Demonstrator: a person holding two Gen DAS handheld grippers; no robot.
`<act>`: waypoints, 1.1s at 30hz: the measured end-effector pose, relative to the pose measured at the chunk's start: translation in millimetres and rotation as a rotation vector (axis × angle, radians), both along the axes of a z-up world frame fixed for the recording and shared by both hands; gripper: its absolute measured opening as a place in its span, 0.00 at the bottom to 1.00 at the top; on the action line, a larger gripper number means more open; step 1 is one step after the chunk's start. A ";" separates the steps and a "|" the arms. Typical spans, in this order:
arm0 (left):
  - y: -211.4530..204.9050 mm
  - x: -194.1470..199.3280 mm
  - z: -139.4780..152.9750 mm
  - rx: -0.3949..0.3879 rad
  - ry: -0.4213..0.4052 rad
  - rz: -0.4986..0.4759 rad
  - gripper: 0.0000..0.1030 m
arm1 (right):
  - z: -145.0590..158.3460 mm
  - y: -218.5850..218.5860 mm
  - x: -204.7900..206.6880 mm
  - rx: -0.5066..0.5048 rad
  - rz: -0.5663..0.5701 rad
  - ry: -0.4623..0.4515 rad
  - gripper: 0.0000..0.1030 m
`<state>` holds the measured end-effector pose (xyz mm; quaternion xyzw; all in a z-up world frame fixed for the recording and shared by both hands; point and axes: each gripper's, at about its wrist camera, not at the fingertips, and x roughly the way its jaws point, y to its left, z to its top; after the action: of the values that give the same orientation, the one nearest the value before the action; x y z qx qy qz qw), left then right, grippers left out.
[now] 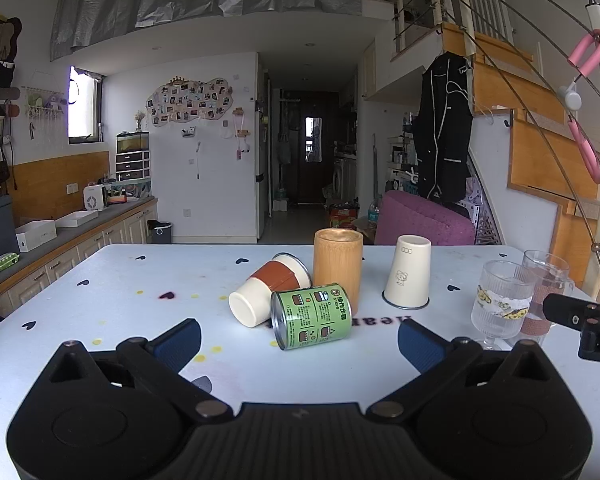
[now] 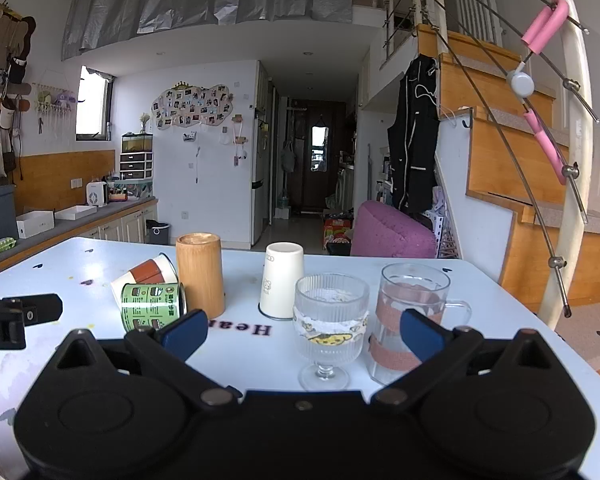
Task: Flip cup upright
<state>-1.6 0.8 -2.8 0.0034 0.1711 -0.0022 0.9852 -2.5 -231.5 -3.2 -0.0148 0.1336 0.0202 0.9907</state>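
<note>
Both wrist views face forward, low — sharing the table (image 1: 148, 280).

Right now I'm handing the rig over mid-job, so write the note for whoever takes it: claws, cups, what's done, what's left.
Left claw: open, empty, low over the table, facing the green can.
Right claw: open, empty, facing the goblet and the glass mug.
Cups: white cup stands mouth down behind the goblet; banded cup lies on its side against the can, beside the bamboo cup.
Done: nothing flipped yet.
Left: grasp the white cup, turn it mouth up and set it down; the banded cup probably needs righting too.
</note>
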 end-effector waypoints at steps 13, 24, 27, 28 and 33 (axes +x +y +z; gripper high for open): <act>-3.8 1.8 1.0 0.001 0.000 0.000 1.00 | -1.3 1.2 1.7 -0.002 -0.002 0.002 1.00; -2.7 1.6 1.3 0.000 0.000 -0.002 1.00 | -0.2 1.6 1.3 -0.002 -0.001 0.004 1.00; -2.6 1.6 1.5 0.000 0.001 -0.002 1.00 | -0.3 1.6 1.5 -0.002 -0.002 0.002 1.00; -2.8 1.5 1.4 0.000 0.001 -0.001 1.00 | -1.7 0.7 1.1 -0.002 -0.003 0.001 1.00; -2.5 1.5 1.6 -0.001 0.000 -0.001 1.00 | -6.7 -0.4 0.3 0.000 -0.007 0.003 1.00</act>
<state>0.0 -1.7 -1.2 0.0032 0.1709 -0.0028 0.9853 -2.2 -231.9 -9.8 -0.0142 0.1352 0.0169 0.9906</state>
